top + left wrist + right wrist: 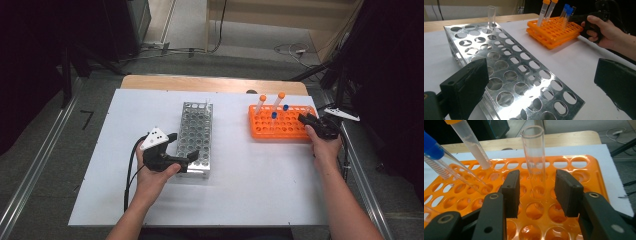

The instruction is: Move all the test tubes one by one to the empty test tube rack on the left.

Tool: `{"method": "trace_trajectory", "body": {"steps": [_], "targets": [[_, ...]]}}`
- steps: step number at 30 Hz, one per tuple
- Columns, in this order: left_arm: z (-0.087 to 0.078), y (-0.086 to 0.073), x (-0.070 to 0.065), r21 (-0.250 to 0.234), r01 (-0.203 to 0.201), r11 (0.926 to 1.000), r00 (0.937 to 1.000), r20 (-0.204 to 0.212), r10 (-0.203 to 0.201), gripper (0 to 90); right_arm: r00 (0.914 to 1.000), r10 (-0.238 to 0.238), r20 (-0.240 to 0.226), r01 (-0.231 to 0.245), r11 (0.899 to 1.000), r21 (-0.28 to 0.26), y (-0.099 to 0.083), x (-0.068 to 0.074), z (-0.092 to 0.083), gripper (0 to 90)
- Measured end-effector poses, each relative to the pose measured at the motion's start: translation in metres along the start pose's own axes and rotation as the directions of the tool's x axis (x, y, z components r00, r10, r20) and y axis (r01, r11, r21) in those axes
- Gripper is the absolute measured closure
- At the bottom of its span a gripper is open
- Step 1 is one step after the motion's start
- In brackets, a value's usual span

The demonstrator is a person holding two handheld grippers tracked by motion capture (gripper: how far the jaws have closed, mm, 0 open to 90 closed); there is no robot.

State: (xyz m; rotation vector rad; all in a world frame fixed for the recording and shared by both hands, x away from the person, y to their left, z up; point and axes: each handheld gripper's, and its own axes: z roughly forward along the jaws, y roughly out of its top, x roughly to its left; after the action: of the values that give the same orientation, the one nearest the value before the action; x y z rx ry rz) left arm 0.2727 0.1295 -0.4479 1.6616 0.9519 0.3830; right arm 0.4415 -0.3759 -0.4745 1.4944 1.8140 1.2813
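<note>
An orange tube rack [280, 131] lies at the table's right, holding two orange-capped tubes [278, 100] and two blue-capped tubes [274, 115]. My right gripper [537, 178] reaches over the rack's right end [579, 170]. Its jaws stand on either side of a clear uncapped tube [535, 157] that sits upright in a hole, with a gap at each pad. A silver metal rack [196, 130] lies mid-table with one clear tube [491, 17] at its far end. My left gripper [184, 146] is wide open at that rack's near left corner [506, 65], holding nothing.
The racks rest on a white sheet [250, 190] over a wooden table. The orange-capped tube [471, 145] and the blue-capped tube [439, 162] lean just left of my right gripper. Cables and a dark stand lie on the floor beyond the table.
</note>
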Motion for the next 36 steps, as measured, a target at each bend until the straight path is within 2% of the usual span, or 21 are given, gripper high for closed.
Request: {"method": "trace_trajectory", "body": {"steps": [3,10,14,15,17,25,32,36], "targets": [[0.000,0.000,0.000,0.002,0.001,1.0000,1.0000,-0.001,-0.001,0.0,1.0000,-0.008,0.004,0.008,1.000,-0.004,-0.001,0.000,0.004,56.7],[0.001,-0.001,-0.001,0.007,0.003,1.0000,1.0000,0.001,-0.003,0.0,0.9990,-0.041,0.017,0.041,0.999,-0.019,-0.003,0.005,0.010,67.5],[0.001,-0.001,-0.001,0.007,0.003,1.0000,1.0000,-0.001,-0.003,0.0,0.9971,-0.055,0.052,0.057,0.998,-0.032,-0.005,0.008,0.012,71.5],[0.001,-0.001,-0.001,0.007,0.003,1.0000,1.0000,-0.001,-0.003,0.0,0.9948,-0.067,0.077,0.070,0.997,-0.034,-0.005,0.009,0.012,73.6],[0.001,-0.001,-0.001,0.006,0.003,1.0000,1.0000,-0.001,-0.003,0.0,0.9936,-0.075,0.085,0.078,0.996,-0.035,-0.004,0.009,0.012,73.9],[0.001,0.000,-0.002,0.004,0.000,1.0000,1.0000,0.002,0.000,0.0,0.9930,-0.091,0.075,0.095,0.993,-0.063,-0.001,0.008,0.006,74.2],[0.000,0.000,-0.002,0.003,-0.004,1.0000,1.0000,0.007,0.004,0.0,0.9929,-0.093,0.074,0.100,0.991,-0.093,0.006,0.011,-0.007,74.2],[0.000,0.001,-0.003,0.003,-0.008,1.0000,1.0000,0.006,0.008,0.0,0.9937,-0.099,0.054,0.104,0.989,-0.104,0.009,0.014,-0.016,74.2]]}}
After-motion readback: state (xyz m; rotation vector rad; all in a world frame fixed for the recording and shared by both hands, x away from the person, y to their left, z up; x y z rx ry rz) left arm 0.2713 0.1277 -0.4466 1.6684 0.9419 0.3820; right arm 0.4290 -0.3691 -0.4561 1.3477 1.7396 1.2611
